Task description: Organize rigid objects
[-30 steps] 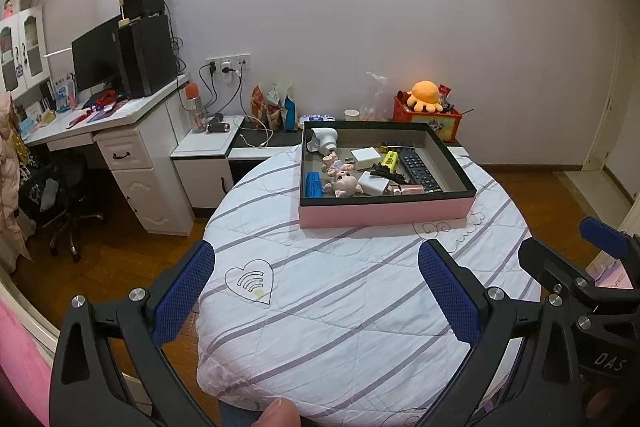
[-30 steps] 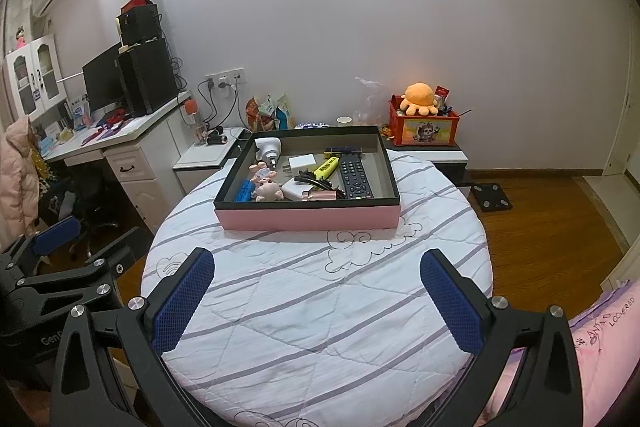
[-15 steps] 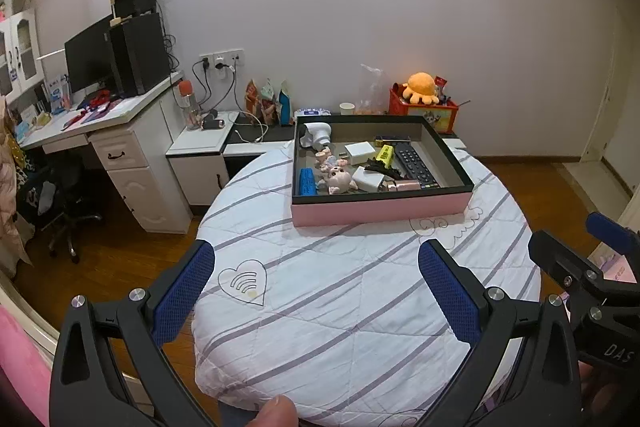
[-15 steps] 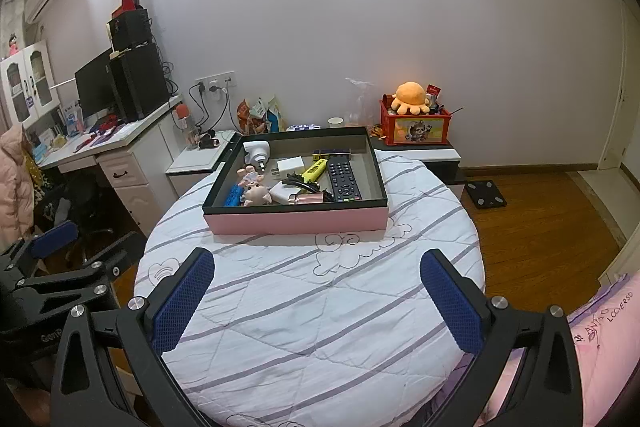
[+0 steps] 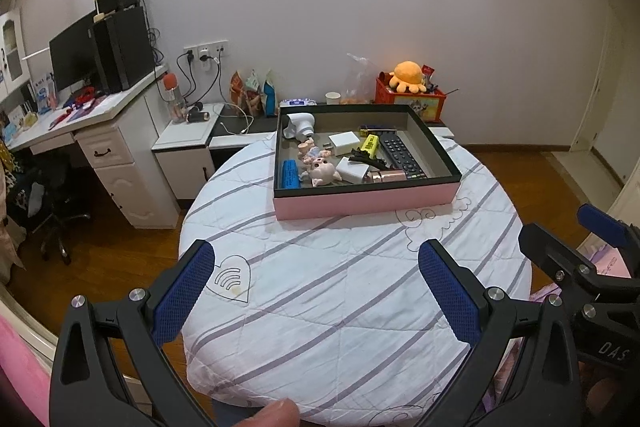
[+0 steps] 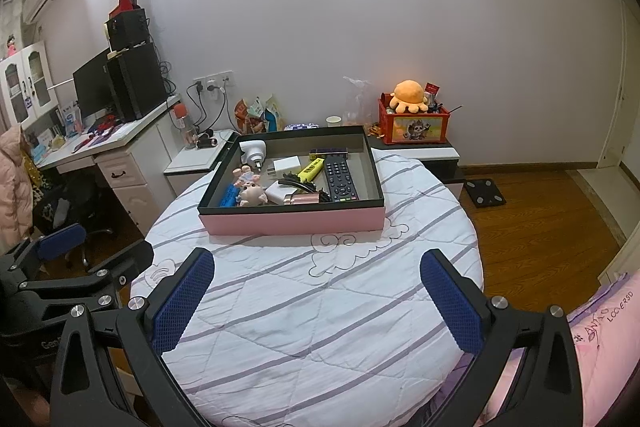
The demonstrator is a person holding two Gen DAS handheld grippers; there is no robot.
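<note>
A pink box with a black rim (image 5: 366, 201) (image 6: 292, 221) sits at the far side of a round table with a striped white cover (image 5: 340, 291) (image 6: 320, 307). It holds a black remote (image 5: 401, 155) (image 6: 339, 177), a yellow marker (image 5: 370, 143), white adapters (image 5: 344, 143), a pig figure (image 5: 322, 171) (image 6: 252, 193), a blue item (image 5: 290, 174) and others. My left gripper (image 5: 316, 285) is open and empty, over the near table. My right gripper (image 6: 316, 291) is open and empty too, well short of the box.
A white desk with a monitor and speakers (image 5: 104, 67) stands at the left, with an office chair (image 5: 52, 203) below. A low cabinet (image 5: 188, 139) and a red crate with an orange plush (image 5: 408, 85) are behind the table. A floor scale (image 6: 486, 192) lies at the right.
Both grippers have pulled back and risen a little, so the box and table look smaller and farther. Both stay open and empty.
</note>
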